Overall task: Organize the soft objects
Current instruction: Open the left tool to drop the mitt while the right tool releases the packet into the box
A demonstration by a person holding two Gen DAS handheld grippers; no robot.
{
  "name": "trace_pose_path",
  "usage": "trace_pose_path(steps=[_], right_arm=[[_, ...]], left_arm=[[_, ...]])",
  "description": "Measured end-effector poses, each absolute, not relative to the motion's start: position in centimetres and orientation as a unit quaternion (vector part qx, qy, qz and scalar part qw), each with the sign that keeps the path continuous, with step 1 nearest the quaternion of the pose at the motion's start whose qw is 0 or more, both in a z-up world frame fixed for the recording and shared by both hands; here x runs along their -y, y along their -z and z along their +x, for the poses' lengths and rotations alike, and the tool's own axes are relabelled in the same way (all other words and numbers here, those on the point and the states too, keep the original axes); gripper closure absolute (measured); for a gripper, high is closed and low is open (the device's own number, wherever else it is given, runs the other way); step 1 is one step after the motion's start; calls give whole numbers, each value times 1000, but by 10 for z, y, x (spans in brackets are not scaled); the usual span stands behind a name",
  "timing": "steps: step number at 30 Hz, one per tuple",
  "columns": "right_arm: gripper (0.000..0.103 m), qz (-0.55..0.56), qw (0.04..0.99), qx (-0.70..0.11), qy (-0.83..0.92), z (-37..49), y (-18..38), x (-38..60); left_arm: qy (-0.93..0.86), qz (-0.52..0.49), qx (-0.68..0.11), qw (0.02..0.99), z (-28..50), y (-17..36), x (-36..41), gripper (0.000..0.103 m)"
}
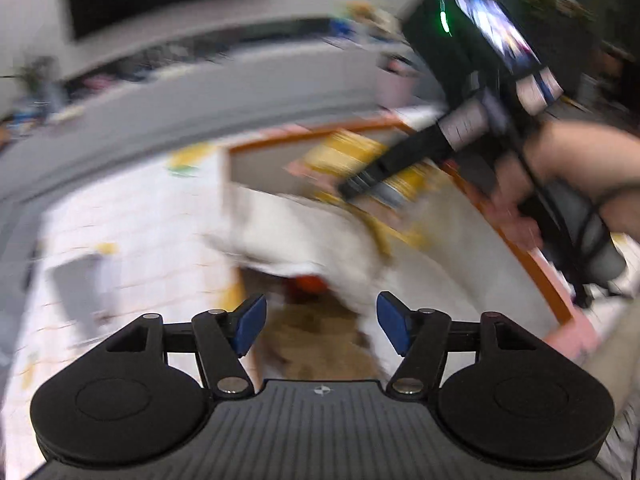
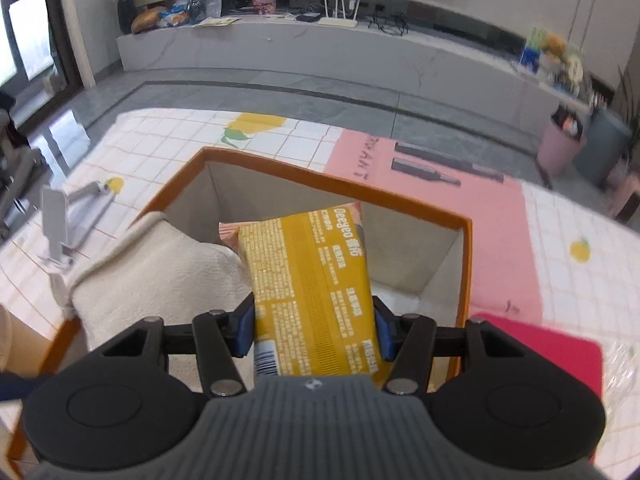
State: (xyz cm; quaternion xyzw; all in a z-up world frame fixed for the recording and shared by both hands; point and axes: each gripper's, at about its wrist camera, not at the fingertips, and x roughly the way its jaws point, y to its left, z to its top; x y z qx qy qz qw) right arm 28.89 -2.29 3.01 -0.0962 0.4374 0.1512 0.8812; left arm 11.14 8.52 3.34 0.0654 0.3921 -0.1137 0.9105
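Observation:
My right gripper (image 2: 316, 330) is shut on a yellow soft tissue pack (image 2: 308, 280) and holds it over the orange-rimmed storage box (image 2: 320, 176). A cream towel (image 2: 160, 276) hangs over the box's left rim. In the blurred left wrist view, my left gripper (image 1: 320, 326) is open and empty near the box (image 1: 536, 264). There the right gripper (image 1: 360, 188) holds the yellow pack (image 1: 352, 152) above the towel (image 1: 304, 232).
The box stands on a white tiled mat (image 2: 168, 140) with a pink patch (image 2: 440, 200). A white phone stand (image 2: 68, 220) lies at the left, two dark bars (image 2: 440, 160) on the pink patch, a red flat item (image 2: 560, 356) at the right.

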Motion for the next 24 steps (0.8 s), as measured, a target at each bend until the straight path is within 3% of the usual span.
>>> trace_pose_path(steps=[9,11,24], right_arm=[[47,-140,882,-440,-99,297,-7,8],[47,-132,879,-449,-92,299,-4,10],[46,-118,882,-447,-90,305,-17,20]], left_arm=[[-90,-26,-391,916,120,-32,-78,23],[-139,-43,-375,915,111,-27,-89,27],[-93,-81,-367,922,109,-22,-101,28]])
